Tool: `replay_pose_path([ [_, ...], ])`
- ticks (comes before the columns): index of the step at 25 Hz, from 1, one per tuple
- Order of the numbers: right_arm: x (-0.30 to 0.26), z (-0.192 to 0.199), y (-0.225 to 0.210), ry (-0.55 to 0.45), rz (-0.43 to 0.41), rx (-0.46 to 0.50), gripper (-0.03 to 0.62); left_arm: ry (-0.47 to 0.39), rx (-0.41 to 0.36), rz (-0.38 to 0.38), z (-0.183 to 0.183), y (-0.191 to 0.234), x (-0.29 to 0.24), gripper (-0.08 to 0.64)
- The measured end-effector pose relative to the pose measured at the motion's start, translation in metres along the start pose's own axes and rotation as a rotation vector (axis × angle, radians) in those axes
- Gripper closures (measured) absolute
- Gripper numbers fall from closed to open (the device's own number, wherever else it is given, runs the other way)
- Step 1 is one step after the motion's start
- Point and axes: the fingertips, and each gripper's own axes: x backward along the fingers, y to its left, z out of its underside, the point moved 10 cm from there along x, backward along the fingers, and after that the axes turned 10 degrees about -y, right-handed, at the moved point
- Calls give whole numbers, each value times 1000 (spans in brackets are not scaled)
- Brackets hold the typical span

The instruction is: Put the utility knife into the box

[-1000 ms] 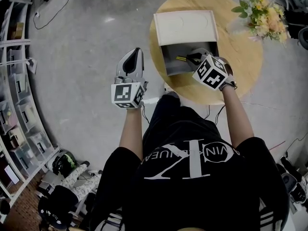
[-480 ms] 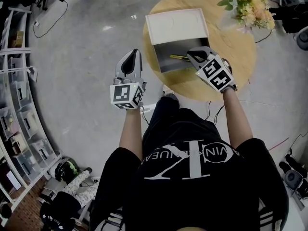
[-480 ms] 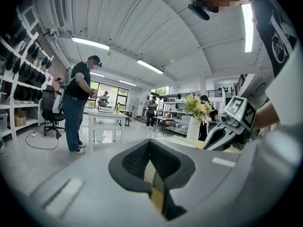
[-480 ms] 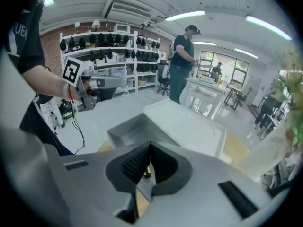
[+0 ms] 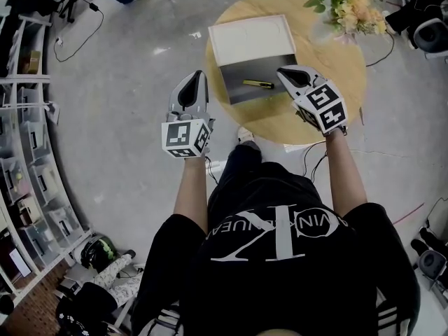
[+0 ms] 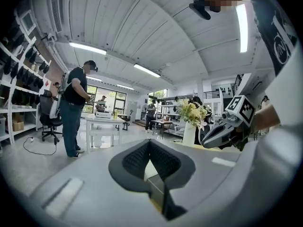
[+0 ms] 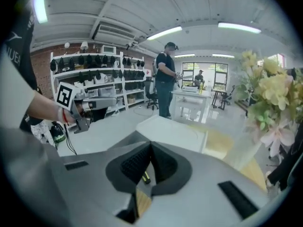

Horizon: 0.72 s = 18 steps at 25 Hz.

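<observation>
Utility knife (image 5: pixel 258 84) lies left-right inside box (image 5: pixel 239 96).

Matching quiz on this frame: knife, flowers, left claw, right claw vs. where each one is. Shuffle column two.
1. utility knife
2. flowers
3. left claw
4. right claw

A. over the floor, left of the table
B. at the right edge of the box, over the table
C. lying inside the box
D. at the table's far right rim

Pairs: 1-C, 2-D, 3-A, 4-B
</observation>
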Motion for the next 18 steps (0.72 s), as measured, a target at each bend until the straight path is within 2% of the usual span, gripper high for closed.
replay_pose_path([
  [9,31,-15,-7,-176,79,-111,578,-28,0,-7,-14,-13,3,549],
  [18,53,-30,-4,-295,113,-103,578,-70,-13,-3,-30,-23,9,549],
])
